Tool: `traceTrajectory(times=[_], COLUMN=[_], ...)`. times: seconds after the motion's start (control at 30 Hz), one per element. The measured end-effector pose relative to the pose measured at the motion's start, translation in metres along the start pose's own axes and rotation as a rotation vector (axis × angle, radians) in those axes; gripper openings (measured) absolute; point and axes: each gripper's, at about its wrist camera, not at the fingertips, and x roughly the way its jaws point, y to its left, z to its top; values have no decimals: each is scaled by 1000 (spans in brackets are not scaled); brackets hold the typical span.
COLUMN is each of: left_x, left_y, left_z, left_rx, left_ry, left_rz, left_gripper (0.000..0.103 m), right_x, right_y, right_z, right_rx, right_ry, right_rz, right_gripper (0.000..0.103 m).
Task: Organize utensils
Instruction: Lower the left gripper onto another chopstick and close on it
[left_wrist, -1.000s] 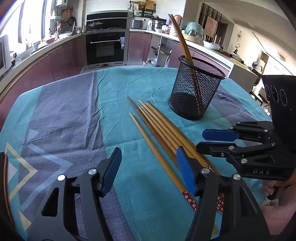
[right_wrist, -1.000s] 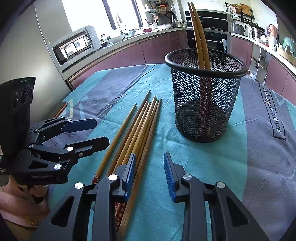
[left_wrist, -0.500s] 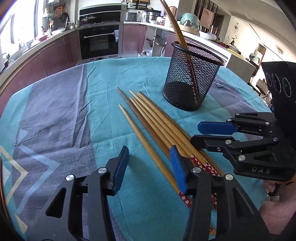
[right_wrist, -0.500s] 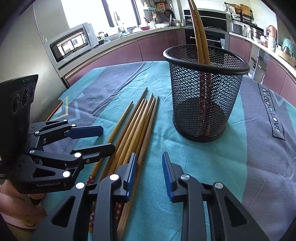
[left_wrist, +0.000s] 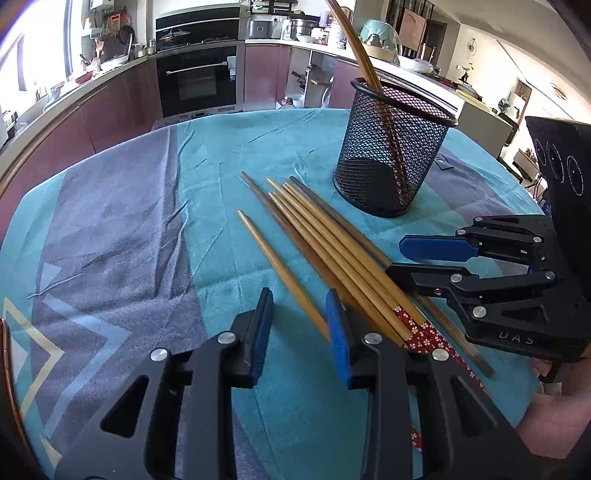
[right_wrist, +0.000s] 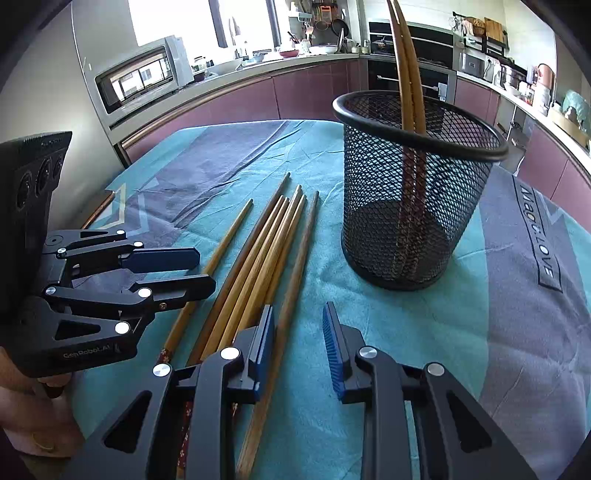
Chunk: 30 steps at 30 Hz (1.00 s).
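Teal tablecloth (left_wrist: 110, 206) bears loose chopsticks (left_wrist: 325, 236) beside mesh holder (left_wrist: 391, 155).

The tabletop (left_wrist: 110, 229) is covered by a teal and grey-purple cloth (right_wrist: 229, 158), creased in places, with pale chevron lines at the edge nearest the left tongs (left_wrist: 299, 325). A black mesh holder (left_wrist: 391, 147) stands upright on it, beyond the right tongs (right_wrist: 297, 343). Loose wooden chopsticks (left_wrist: 317, 236) lie flat in a fanned bundle, their decorated red ends beside both tongs, tips toward the holder. One chopstick (right_wrist: 218, 258) lies slightly apart, on the left tongs' side.
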Motion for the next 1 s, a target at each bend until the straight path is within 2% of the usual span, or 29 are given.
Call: traceTrajectory(times=[0.17, 0.37, 0.5, 1.0], left_x=[6, 12, 11, 6], left_y=[2, 5, 8, 8], left_z=[6, 14, 14, 6], left_rx=[5, -3, -21, -51], left_ry=[1, 0, 3, -2], left_rz=[14, 34, 28, 68], left_gripper=[30, 18, 17, 9], right_x=[7, 14, 15, 6], right_y=[1, 2, -1, -14], right_z=[7, 15, 15, 10], right_rx=[-2, 9, 28, 82], right_ry=[-6, -14, -14, -15], right_rz=[-8, -11, 1, 40], right_gripper=[22, 17, 9, 6])
